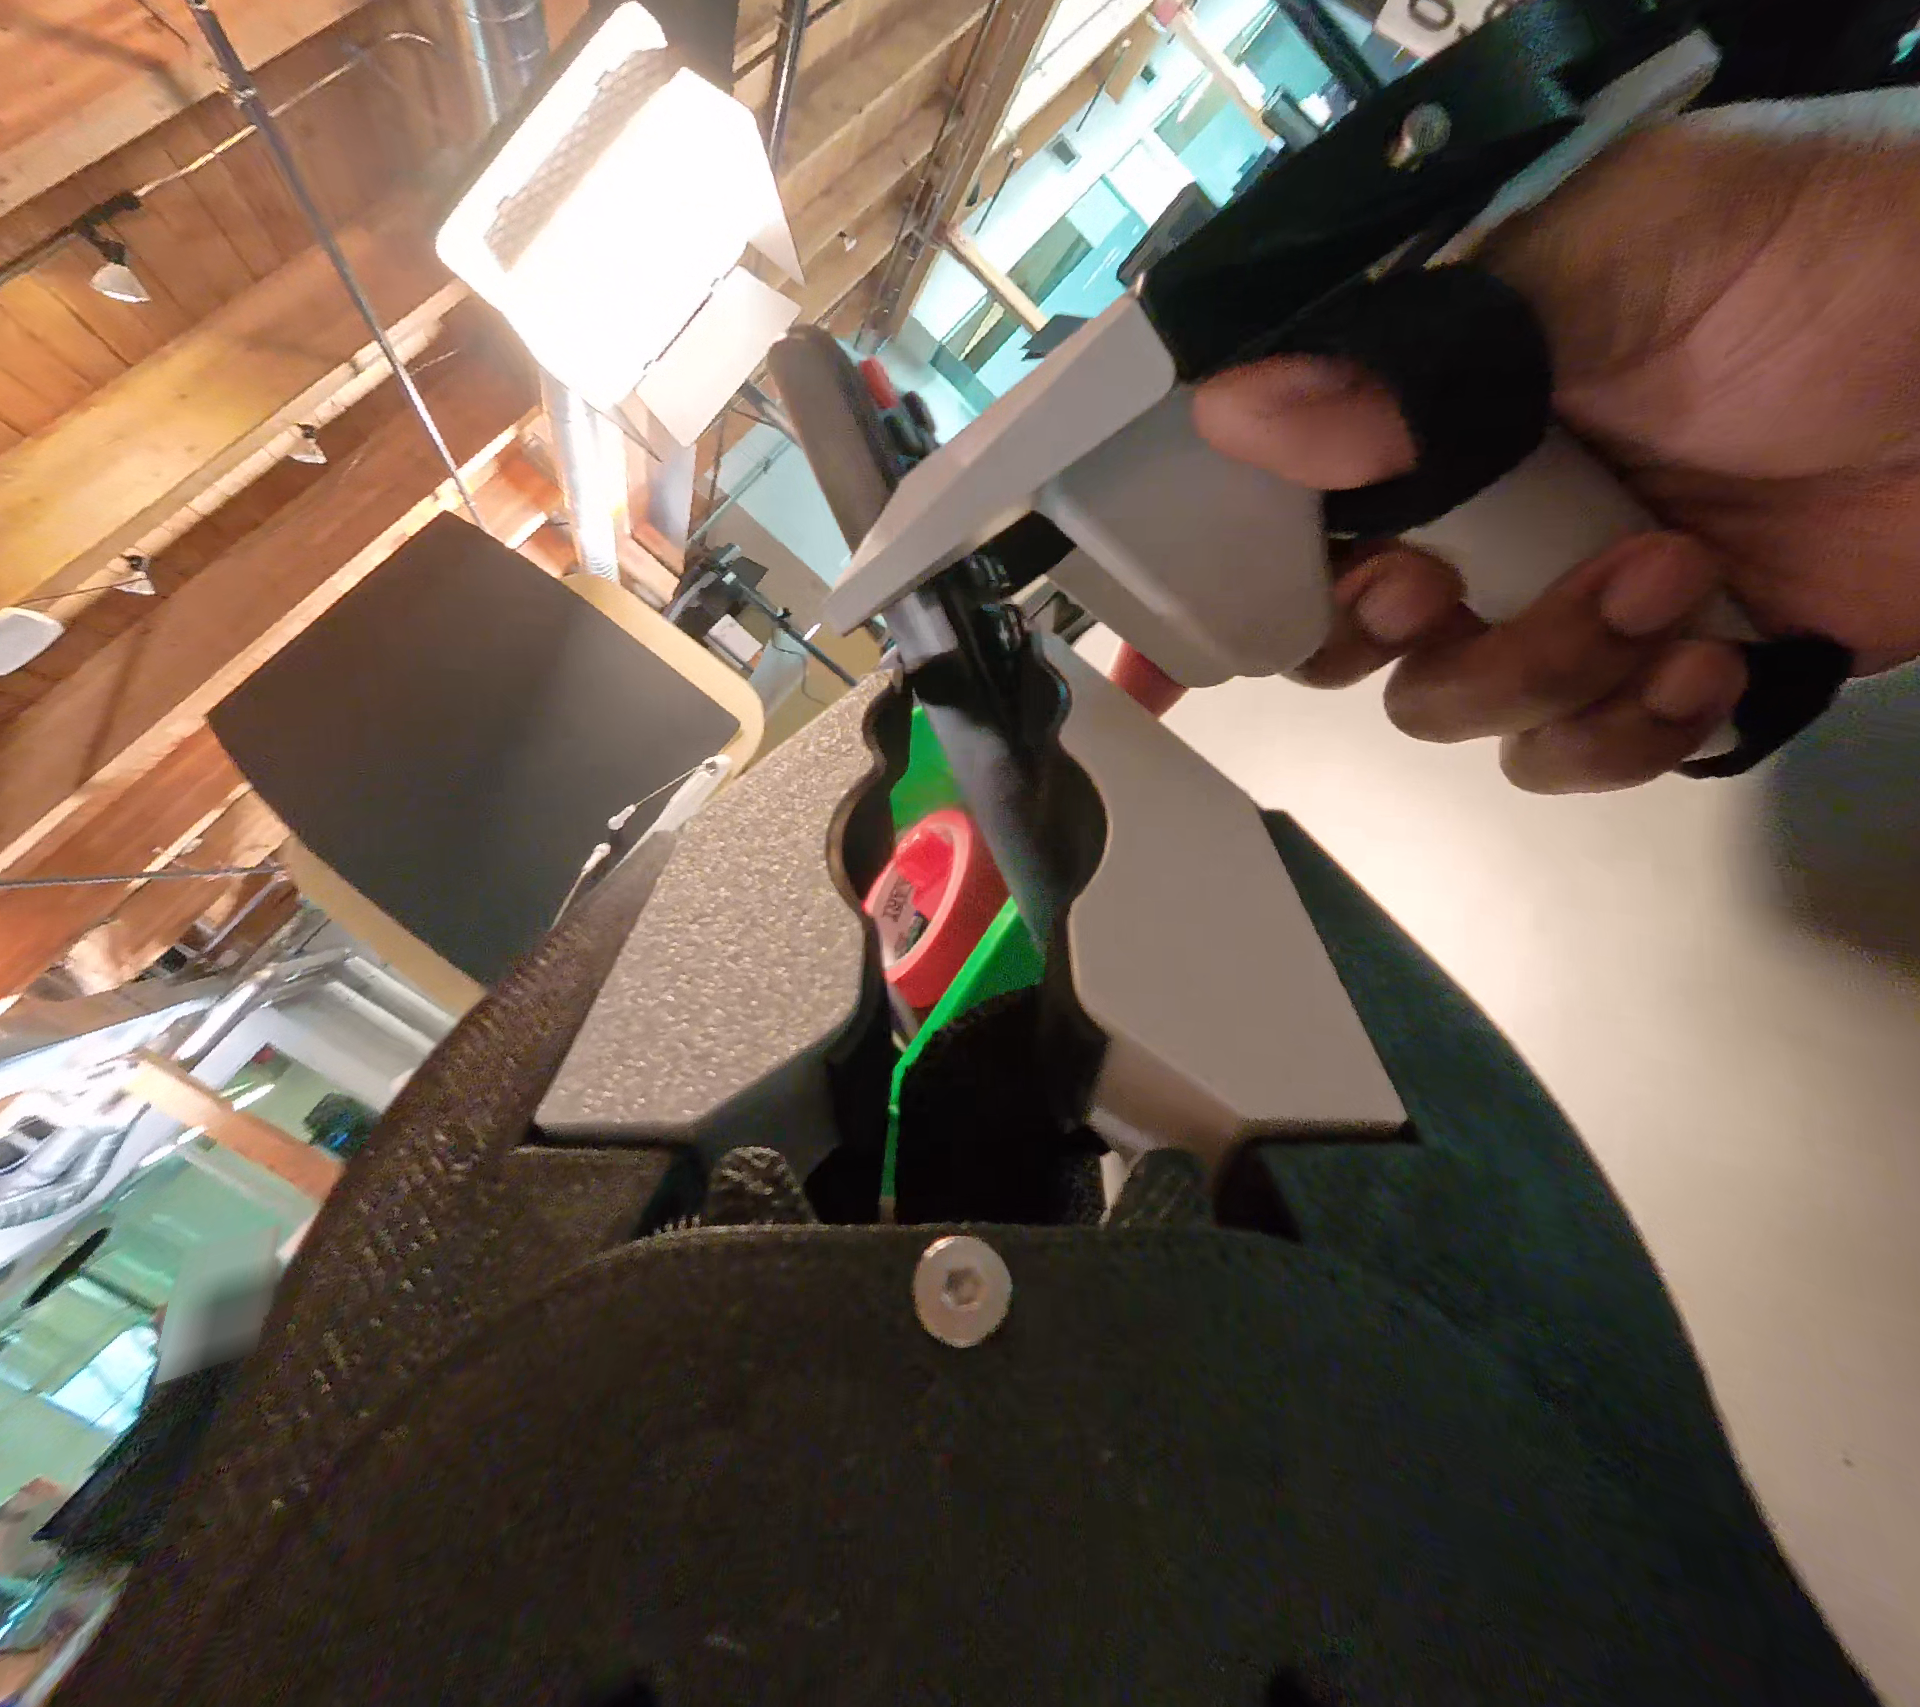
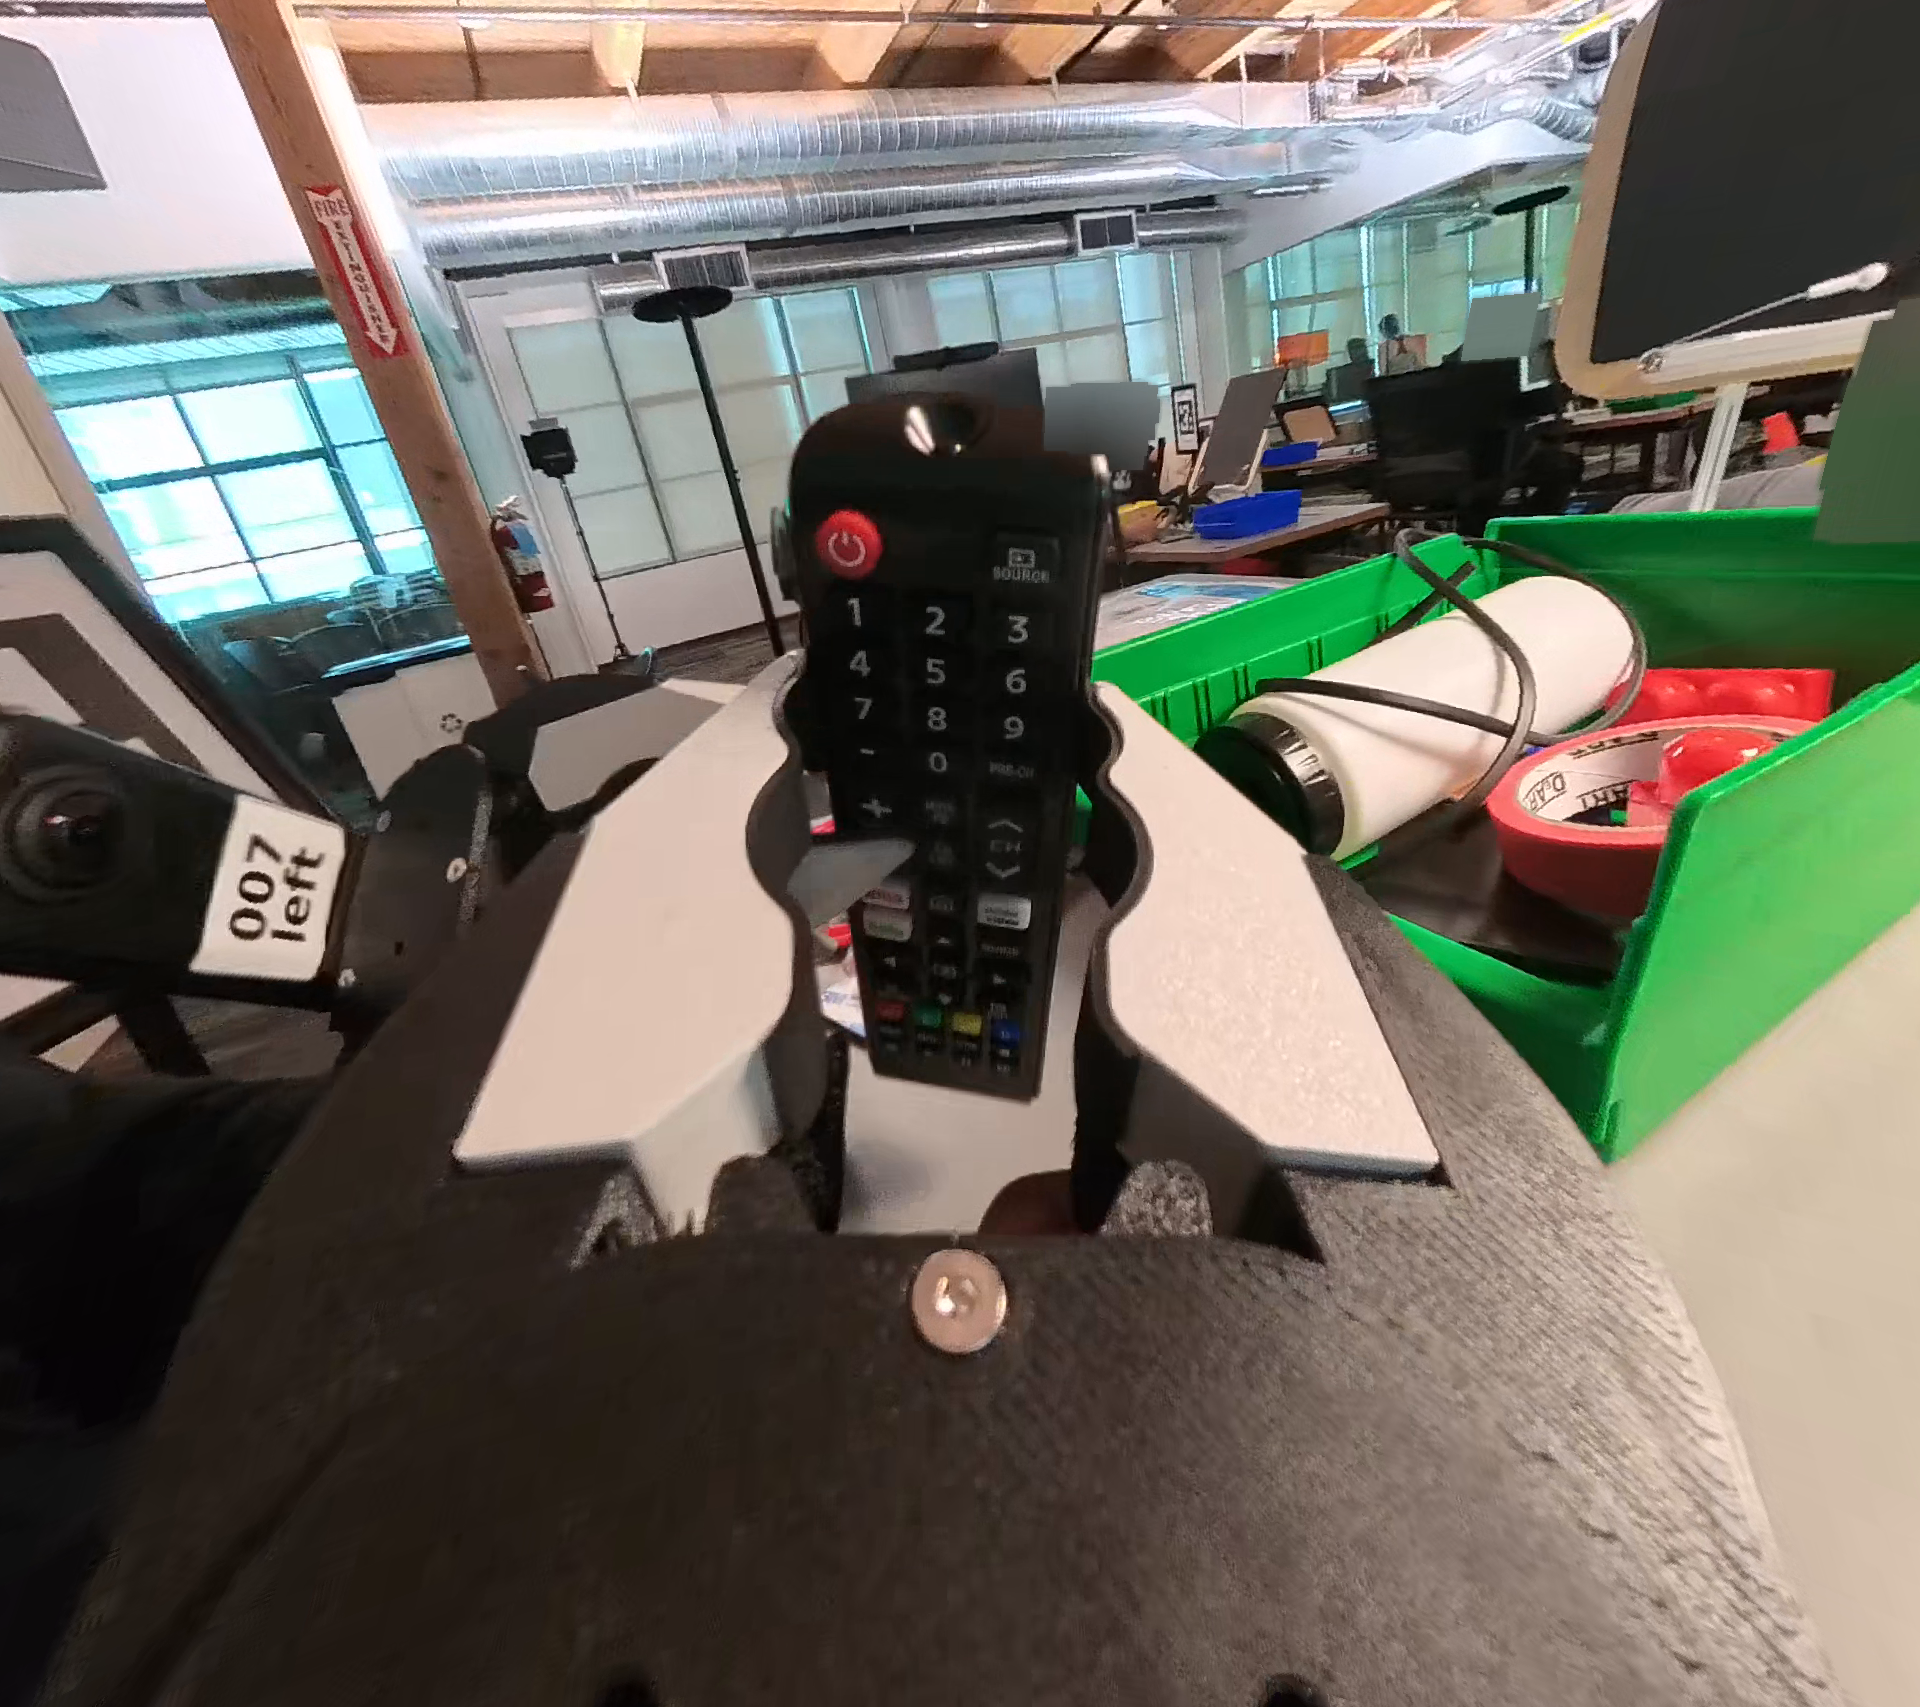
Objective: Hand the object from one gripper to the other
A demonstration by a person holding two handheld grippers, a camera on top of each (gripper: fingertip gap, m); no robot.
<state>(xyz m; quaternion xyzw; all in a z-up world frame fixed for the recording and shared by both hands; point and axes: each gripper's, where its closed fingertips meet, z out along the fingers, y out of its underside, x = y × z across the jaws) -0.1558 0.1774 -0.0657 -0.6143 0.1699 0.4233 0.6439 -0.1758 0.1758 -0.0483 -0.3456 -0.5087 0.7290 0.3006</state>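
Remote control [image 2: 940, 784]: upright between right gripper [image 2: 940, 764] fingers, gripped at both edges; lower end hidden.
Left gripper [image 1: 971, 784]: narrowly parted around the remote; contact unclear.

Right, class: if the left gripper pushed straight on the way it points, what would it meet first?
The remote, already between its fingers; just beyond, probably the right gripper clamped on that remote. Depth is unclear.

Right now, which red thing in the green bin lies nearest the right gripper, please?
The red tape roll, a ring at the front; the bumpy red block lies behind it.
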